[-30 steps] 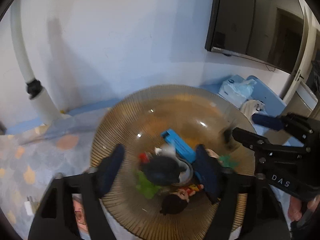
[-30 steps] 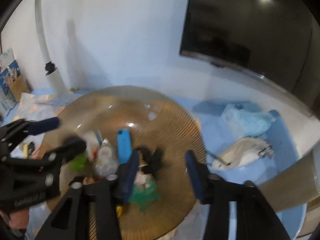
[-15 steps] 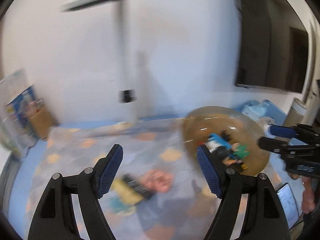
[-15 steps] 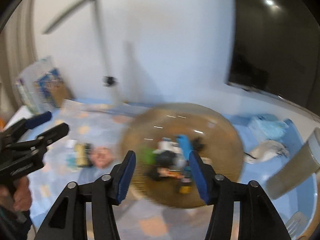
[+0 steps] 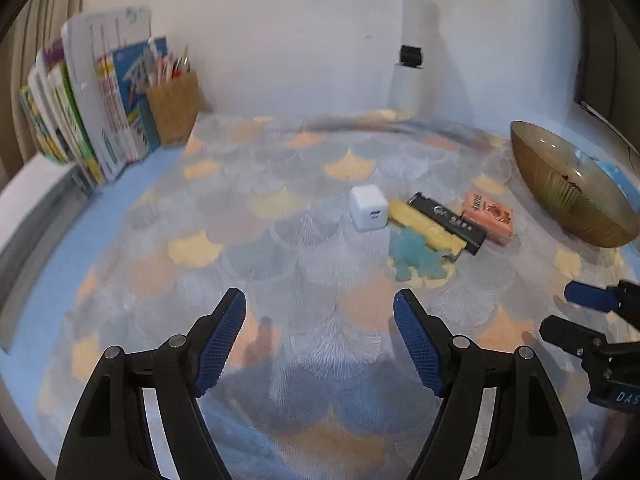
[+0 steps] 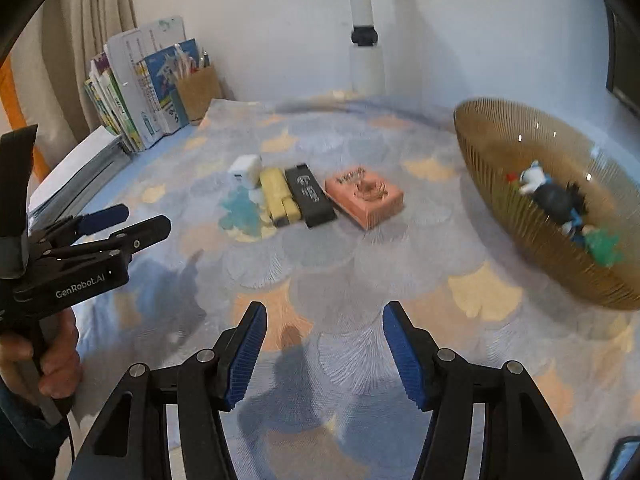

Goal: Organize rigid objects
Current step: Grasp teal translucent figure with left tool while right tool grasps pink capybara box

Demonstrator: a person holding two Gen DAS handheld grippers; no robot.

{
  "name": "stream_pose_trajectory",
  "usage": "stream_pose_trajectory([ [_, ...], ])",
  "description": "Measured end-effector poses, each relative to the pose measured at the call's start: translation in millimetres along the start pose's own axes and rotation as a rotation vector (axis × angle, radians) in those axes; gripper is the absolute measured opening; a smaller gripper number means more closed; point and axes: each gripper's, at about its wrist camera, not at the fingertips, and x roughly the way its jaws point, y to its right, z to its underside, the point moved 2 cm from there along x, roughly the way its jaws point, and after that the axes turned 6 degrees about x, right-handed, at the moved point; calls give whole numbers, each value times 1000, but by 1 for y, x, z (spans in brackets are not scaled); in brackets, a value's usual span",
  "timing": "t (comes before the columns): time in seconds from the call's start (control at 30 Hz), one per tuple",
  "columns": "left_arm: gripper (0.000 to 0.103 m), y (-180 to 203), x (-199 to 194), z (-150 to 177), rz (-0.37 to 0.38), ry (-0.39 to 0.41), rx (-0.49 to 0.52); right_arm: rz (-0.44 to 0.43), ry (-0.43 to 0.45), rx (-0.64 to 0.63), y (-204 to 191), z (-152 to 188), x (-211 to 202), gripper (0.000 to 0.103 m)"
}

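Note:
On the patterned cloth lie a white cube charger [image 5: 369,208] [image 6: 244,168], a yellow block [image 5: 426,226] [image 6: 278,196], a black bar [image 5: 448,218] [image 6: 310,196], a pink box [image 5: 488,218] [image 6: 364,196] and a teal flat piece [image 5: 416,258] [image 6: 240,212]. A ribbed amber bowl [image 5: 568,200] [image 6: 500,184] at the right holds several small toys [image 6: 560,204]. My left gripper [image 5: 320,340] [image 6: 124,220] is open and empty, near side of the objects. My right gripper [image 6: 322,350] [image 5: 568,312] is open and empty, hovering above the cloth.
Books and papers [image 5: 92,104] [image 6: 136,84] stand at the back left beside a brown pen holder [image 5: 174,106] [image 6: 198,94]. A white lamp post [image 5: 408,56] [image 6: 366,40] rises at the back wall. A dark screen edge [image 6: 624,64] shows at the far right.
Both grippers have pulled back from over the bowl and swung left. The loose objects on the cloth have come into view. Both stay open and empty.

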Motion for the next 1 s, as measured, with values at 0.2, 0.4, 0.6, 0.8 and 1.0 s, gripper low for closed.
stream_pose_trajectory([
  [0.2, 75, 0, 6, 5, 25, -25, -12, -9, 1, 54, 12, -1, 1, 59],
  [0.4, 75, 14, 6, -11, 147, -31, 39, 85, -55, 63, 11, -23, 3, 59],
  [0.6, 71, 34, 32, -40, 232, -67, 77, 197, -82, 7, 4, -60, 34, 59],
  [0.8, 59, 38, 53, -41, 259, -105, 82, 197, -84, 46, 16, -61, 60, 53],
  [1.0, 60, 35, 60, -42, 272, -99, 61, 170, -67, 25, 16, -77, 76, 62],
])
